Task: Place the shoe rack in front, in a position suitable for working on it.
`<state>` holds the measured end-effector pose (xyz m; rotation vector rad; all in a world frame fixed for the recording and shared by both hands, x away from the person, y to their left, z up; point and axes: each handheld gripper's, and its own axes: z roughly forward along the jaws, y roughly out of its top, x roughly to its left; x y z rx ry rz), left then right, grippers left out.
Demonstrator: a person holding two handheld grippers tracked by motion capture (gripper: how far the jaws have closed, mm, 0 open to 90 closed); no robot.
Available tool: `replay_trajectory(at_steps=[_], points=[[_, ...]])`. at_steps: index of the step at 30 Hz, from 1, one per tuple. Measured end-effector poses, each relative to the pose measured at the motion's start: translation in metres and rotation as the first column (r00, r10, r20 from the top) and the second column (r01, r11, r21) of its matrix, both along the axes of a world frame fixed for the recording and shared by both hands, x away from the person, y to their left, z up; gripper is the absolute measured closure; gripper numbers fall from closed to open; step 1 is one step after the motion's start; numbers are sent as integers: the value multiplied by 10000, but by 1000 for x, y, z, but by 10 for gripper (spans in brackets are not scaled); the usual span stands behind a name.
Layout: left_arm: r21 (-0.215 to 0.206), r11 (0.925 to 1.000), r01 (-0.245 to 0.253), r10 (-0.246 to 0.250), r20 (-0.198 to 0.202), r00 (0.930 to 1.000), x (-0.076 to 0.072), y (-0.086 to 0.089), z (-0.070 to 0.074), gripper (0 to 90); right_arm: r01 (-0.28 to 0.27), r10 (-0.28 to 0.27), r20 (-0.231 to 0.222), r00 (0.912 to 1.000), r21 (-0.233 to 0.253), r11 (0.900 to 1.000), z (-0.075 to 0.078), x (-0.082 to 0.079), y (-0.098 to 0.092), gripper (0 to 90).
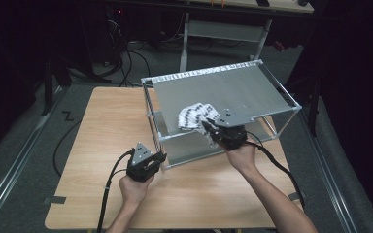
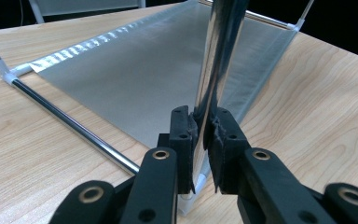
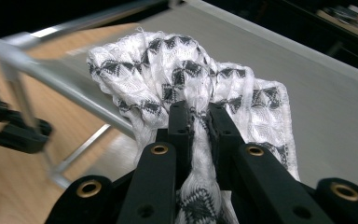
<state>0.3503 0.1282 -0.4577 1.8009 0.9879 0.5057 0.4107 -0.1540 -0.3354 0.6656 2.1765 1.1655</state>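
The front corner post [image 2: 214, 70] of the rack [image 1: 272, 87] is clamped between the jaws of the left gripper [image 2: 204, 135]. Farther in, a patterned cloth [image 3: 186, 84] is pinched by the closed right gripper [image 3: 199, 126] and held over the rack's top shelf [image 1: 233, 87].

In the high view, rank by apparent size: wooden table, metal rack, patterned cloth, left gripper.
1. wooden table
2. metal rack
3. and 4. patterned cloth and left gripper: look about alike, so unranked.
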Motion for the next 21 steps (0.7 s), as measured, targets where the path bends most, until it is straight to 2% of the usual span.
replay_trajectory(at_steps=[4,8,15,21], points=[[1,10000,-19,19,-2,10000,0,0,0,803,744,-744,42,9972,-12,9972,0,8,-27,822],[20,10000,-23,23,-12,10000,-1,0,0,803,1378,-1378,71,9904,-23,9905,0,16,-48,822],[49,10000,24,-24,-5,10000,-2,1,0,803,2248,-2241,272,9742,-278,9740,1,26,-74,822],[25,10000,11,-11,0,10000,-2,1,0,803,2891,-2888,228,9571,-135,9572,1,34,-95,822]])
